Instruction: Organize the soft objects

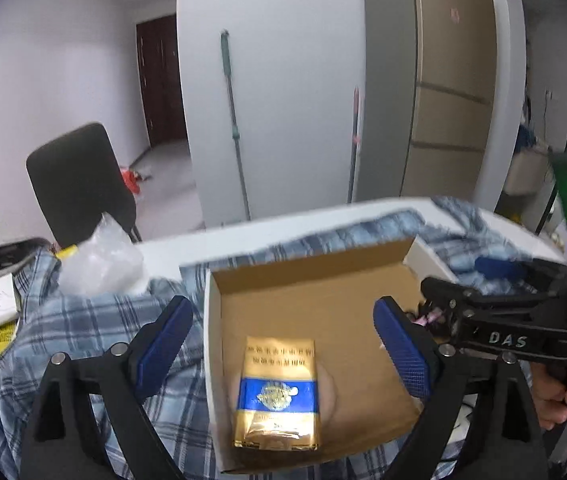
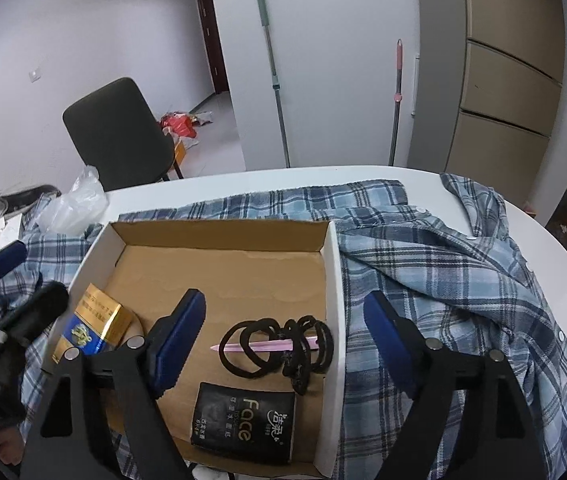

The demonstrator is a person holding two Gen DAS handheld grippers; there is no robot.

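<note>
Left to right: the left hand-held gripper [image 1: 283,354], fingers spread and holding nothing, hangs over a gold-and-blue packet [image 1: 277,392] lying flat in the cardboard box [image 2: 333,280], directly ahead between its pads. To its right, the right hand-held gripper [image 2: 283,338], also spread and empty, straddles the box's right wall; black hair ties [image 2: 283,344] looped round a pink stick [image 2: 263,347] lie just ahead between its fingers, a black tissue pack [image 2: 243,426] nearer still.

The risks, on this evidence: the two tools sit close and could knock together, and a pinch on the ties may drag the stick along or snag the tangle.

The box rests on a rumpled plaid shirt [image 2: 463,264] spread across a white counter [image 2: 563,264]; beyond stand a dark chair [image 2: 119,132], two mops [image 2: 275,80] against a white wall, and a tan cabinet [image 2: 507,80].
</note>
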